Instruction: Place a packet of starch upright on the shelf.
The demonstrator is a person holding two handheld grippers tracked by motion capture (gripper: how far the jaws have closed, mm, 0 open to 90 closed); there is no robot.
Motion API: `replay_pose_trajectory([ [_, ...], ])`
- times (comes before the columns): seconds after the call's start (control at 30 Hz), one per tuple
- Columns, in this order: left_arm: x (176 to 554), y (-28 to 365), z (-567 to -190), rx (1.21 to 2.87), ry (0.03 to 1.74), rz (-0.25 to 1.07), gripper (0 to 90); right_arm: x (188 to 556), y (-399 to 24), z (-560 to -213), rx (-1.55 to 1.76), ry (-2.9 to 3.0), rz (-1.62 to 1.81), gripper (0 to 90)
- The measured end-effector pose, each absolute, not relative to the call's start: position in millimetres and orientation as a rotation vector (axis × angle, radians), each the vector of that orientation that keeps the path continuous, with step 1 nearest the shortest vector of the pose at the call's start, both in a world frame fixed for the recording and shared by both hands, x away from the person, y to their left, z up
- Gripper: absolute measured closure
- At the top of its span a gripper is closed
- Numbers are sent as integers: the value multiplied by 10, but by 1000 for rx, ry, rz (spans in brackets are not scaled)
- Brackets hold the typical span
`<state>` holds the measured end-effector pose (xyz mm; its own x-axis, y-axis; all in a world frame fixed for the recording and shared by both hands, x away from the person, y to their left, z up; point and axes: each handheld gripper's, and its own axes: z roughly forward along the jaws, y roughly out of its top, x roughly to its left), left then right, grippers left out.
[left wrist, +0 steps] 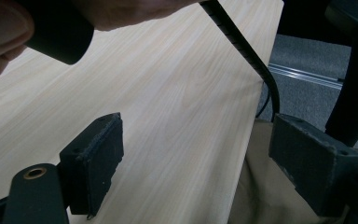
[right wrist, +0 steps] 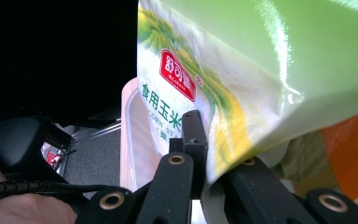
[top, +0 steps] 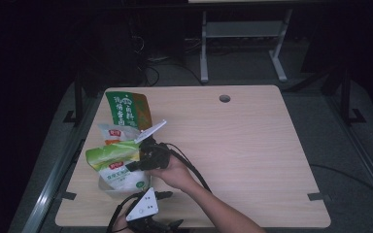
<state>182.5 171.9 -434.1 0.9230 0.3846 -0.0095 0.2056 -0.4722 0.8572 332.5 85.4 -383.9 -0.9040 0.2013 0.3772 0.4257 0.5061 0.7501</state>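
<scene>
A green and white pouch [top: 114, 162] with a red logo stands at the table's left front, its base in a clear plastic tub [top: 108, 188]. From the right, my right gripper [top: 136, 164] is shut on the pouch's edge. In the right gripper view the pouch [right wrist: 242, 70] hangs over the jaws, and my right gripper [right wrist: 206, 140] pinches its lower rim, with the tub's wall [right wrist: 130, 135] just behind. My left gripper [top: 170, 209] rests at the table's front edge under its grey plate. In its own view my left gripper [left wrist: 196, 154] stands open over bare wood.
A dark green and orange bag [top: 128, 109] lies behind the pouch, with a small white and orange packet [top: 115, 132] between them. The table [top: 252, 145] has a cable hole [top: 225, 98] at the back. Dark floor and desk legs lie beyond.
</scene>
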Motion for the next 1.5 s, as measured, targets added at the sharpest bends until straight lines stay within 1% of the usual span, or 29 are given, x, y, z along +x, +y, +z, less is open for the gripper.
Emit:
replay_pose_trajectory([
  [0.37, 1833, 1725, -4340, 2074, 422, 229, 174, 3324, 841, -3844, -514, -2506, -1364, 884],
  [0.57, 1838, 1724, -4342, 2079, 424, 229, 174, 3319, 825, -3824, -506, -2502, -1371, 834],
  [0.6, 1838, 1721, -4344, 2081, 424, 228, 174, 3311, 812, -3805, -503, -2508, -1370, 801],
  [0.8, 1836, 1721, -4347, 2074, 434, 223, 174, 3312, 767, -3771, -497, -2515, -1382, 725],
  [1.07, 1843, 1732, -4344, 2072, 439, 225, 174, 3307, 694, -3734, -484, -2524, -1391, 663],
  [1.5, 1857, 1736, -4344, 2072, 436, 230, 174, 3339, 460, -3676, -507, -2517, -1428, 593],
])
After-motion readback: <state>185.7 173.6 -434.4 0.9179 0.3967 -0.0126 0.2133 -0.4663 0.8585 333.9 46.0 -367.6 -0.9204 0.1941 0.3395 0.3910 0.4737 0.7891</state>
